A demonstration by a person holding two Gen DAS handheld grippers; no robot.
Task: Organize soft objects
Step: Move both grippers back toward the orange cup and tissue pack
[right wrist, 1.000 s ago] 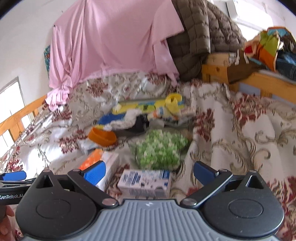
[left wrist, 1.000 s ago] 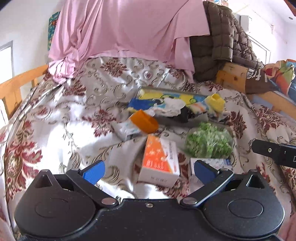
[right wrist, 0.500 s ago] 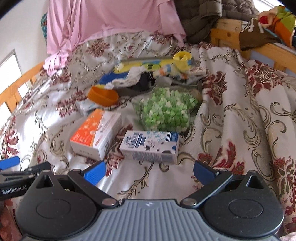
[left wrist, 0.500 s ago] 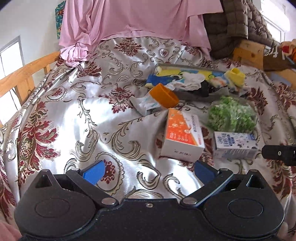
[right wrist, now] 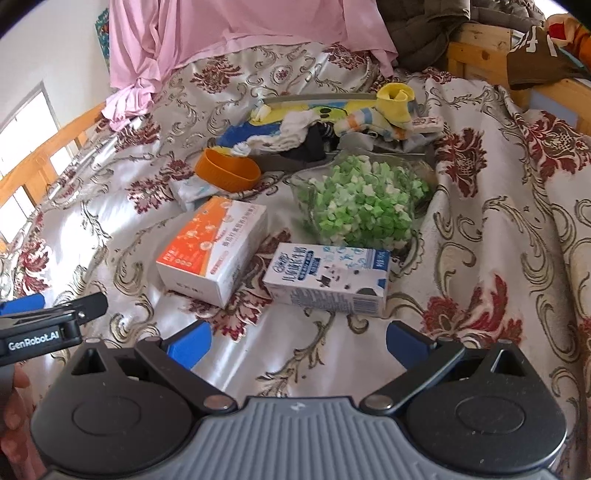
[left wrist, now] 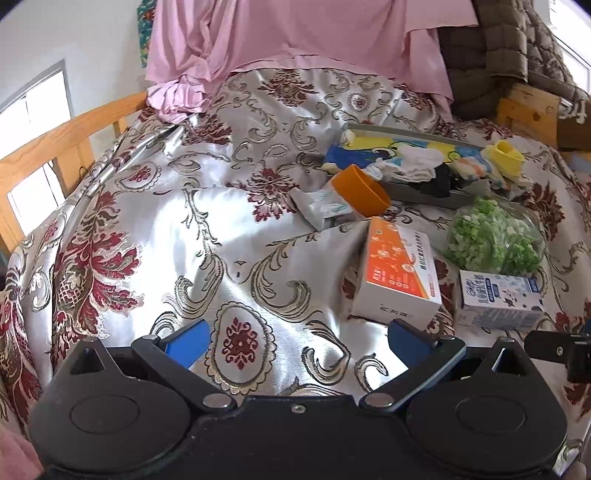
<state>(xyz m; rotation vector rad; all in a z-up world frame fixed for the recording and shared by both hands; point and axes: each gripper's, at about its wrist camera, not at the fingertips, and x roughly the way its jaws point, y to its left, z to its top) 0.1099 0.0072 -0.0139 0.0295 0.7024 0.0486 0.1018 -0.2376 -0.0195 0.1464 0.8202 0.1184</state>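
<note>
On the silver floral bedspread lies a cluster of items. A grey tray holds white, striped and yellow socks. In front of it lie an orange cup, a tissue pack, an orange-and-white box, a bag of green bits and a milk carton. My left gripper is open, short of the box. My right gripper is open, just short of the carton.
A pink sheet and a brown quilt hang at the head of the bed. A wooden rail runs along the left, wooden furniture at the back right. The left gripper's side shows in the right view.
Both grippers have tilted downward and pulled back a little, so the items now sit higher and farther in view. Both stay open. Nothing on the bed has moved.
</note>
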